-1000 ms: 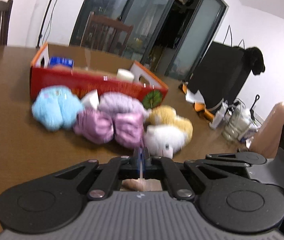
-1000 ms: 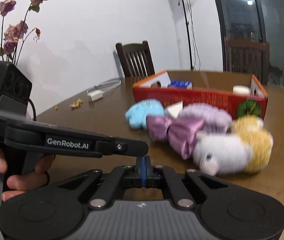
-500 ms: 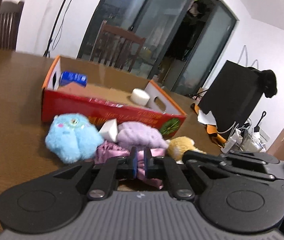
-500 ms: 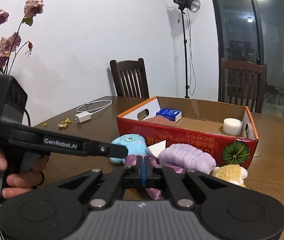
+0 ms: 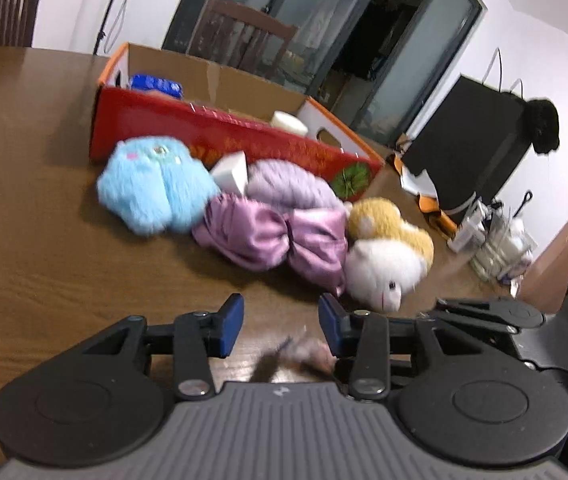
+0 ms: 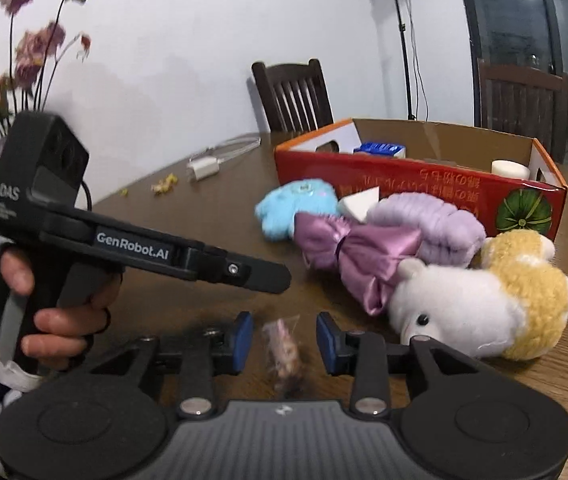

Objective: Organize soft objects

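Note:
Soft toys lie in a heap on the brown table before a red cardboard box (image 5: 220, 136) (image 6: 424, 180): a blue plush (image 5: 156, 188) (image 6: 296, 204), a purple satin bow (image 5: 280, 236) (image 6: 352, 244), a lilac knitted piece (image 5: 288, 184) (image 6: 432, 220), a white sponge wedge (image 5: 230, 170) (image 6: 360, 202) and a white-and-yellow plush (image 5: 388, 256) (image 6: 484, 300). My left gripper (image 5: 280, 322) is open and empty, short of the bow. My right gripper (image 6: 280, 338) is open, with a small blurred pinkish item (image 6: 284, 348) on the table between its fingers.
The box holds a blue packet (image 5: 156, 84) and a white roll (image 5: 288, 122). The left gripper's body (image 6: 124, 240) crosses the right wrist view. A charger with cable (image 6: 208, 166) and crumbs (image 6: 164, 184) lie far left. Chairs stand behind; bags lie on the floor (image 5: 496, 236).
Both grippers went from shut to open. Both views dipped back down toward the toys after rising half a second ago. The small pinkish item now shows between the right fingers.

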`<state>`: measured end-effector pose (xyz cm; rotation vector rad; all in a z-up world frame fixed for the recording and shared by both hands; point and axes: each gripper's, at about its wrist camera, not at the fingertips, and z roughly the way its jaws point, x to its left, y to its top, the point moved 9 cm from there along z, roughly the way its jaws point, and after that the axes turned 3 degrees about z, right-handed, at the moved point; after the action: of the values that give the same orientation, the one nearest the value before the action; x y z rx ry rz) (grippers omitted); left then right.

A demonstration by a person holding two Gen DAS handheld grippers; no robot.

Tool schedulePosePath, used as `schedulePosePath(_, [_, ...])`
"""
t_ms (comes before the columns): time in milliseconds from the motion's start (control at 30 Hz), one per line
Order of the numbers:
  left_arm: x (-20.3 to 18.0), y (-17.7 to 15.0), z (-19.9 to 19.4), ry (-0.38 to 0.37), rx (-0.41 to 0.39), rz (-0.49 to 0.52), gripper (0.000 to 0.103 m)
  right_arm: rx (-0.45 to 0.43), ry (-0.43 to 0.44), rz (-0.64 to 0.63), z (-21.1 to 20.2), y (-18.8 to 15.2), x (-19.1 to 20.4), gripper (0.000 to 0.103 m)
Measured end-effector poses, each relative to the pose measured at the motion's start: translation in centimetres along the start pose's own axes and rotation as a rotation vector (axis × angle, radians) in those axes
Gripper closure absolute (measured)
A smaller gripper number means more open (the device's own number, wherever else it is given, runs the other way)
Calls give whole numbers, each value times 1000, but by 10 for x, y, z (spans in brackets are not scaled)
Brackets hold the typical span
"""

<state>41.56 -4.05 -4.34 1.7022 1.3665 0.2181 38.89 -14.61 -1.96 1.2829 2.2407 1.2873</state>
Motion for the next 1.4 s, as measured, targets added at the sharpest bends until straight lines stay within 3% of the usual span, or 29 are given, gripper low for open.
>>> schedulePosePath(100, [-7, -5, 1, -17, 12, 15, 61, 22, -18, -36, 7, -6, 5, 73])
schedulePosePath(167, [-13, -8, 3, -24, 22, 27, 62, 32, -28, -49, 9, -9, 7, 87])
schedulePosePath(533, [-28, -18, 12, -47, 53, 21, 63, 22, -35, -16, -5, -18, 0, 89])
schedulePosePath(667, [-30, -10, 5, -51, 8, 0, 63, -2, -48, -4, -10, -14, -2, 90])
schedulePosePath(833, [-32, 10, -2, -28, -51, 17, 61, -92, -110, 19, -33, 7, -20, 90])
schedulePosePath(1033, [-35, 27, 8, 81, -97, 79, 54, -178, -193, 104, -57, 31, -63, 90])
schedulePosePath(1167, [-29, 62, 16, 158, -145, 144, 49, -193, -204, 133, -59, 38, -79, 90])
schedulePosePath(1233, [-22, 81, 33, 201, -129, 189, 52, -194, -203, 139, -55, 40, -83, 90])
schedulePosePath(1267, [-17, 87, 43, 238, -112, 207, 59, -195, -198, 144, -53, 40, -84, 90])
schedulePosePath(1333, [-4, 98, 64, 335, -70, 257, 65, -196, -189, 151, -47, 42, -84, 90])
schedulePosePath(1400, [5, 105, 79, 342, -47, 265, 66, -197, -183, 153, -45, 41, -83, 90])
